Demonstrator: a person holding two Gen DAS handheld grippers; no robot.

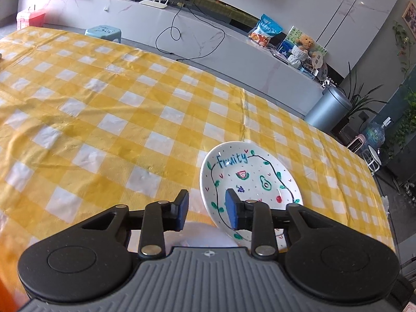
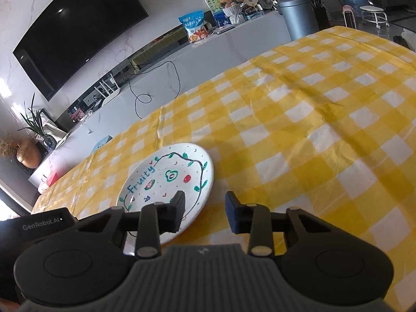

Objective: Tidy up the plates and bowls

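A white plate [image 1: 249, 179] painted with "Fruity" and small fruits lies on the yellow-and-white checked tablecloth [image 1: 109, 109]. It also shows in the right wrist view [image 2: 169, 179]. My left gripper [image 1: 206, 209] is open over the plate's left rim; its right finger sits in front of the plate, its left finger over the cloth. My right gripper [image 2: 205, 212] is open over the plate's right rim; its left finger overlaps the plate, its right finger is over the cloth. Both grippers are empty. A pale white shape under my left gripper is mostly hidden.
The tablecloth [image 2: 312, 119] covers the whole table. Beyond the far edge stand a white TV bench [image 1: 208, 36] with a snack bag [image 1: 266, 30], a teddy bear [image 1: 303, 44], a grey bin [image 1: 329, 109] and a blue stool [image 1: 104, 32]. The other gripper's black body [image 2: 39, 227] is at my left.
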